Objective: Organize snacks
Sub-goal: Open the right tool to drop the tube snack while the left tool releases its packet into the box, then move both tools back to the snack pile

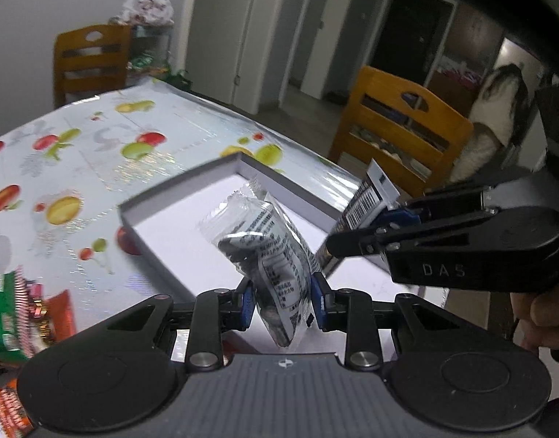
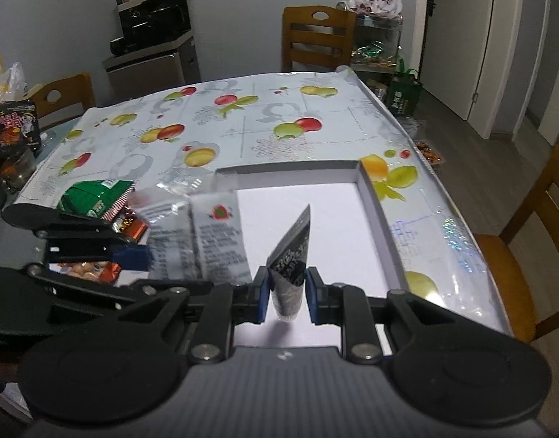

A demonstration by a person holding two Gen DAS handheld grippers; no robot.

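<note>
a table (image 2: 242, 124) under a glossy fruit-print cloth (image 2: 316, 135) fills the middle, with wooden chairs at 12 (image 2: 317, 36), 9 (image 2: 65, 93) and 3 o'clock (image 2: 527, 255) in the right wrist view. pale grey walls (image 2: 235, 18) stand behind, a dark appliance on a grey cabinet (image 2: 153, 62) at 11 o'clock, and a glass shelf unit (image 2: 379, 42) with a bag on top at 1 o'clock. white doors (image 2: 458, 36) and grey wood floor (image 2: 473, 146) lie at 2 o'clock; the left wrist view shows a dark doorway (image 1: 410, 33) at 1 o'clock.
</note>
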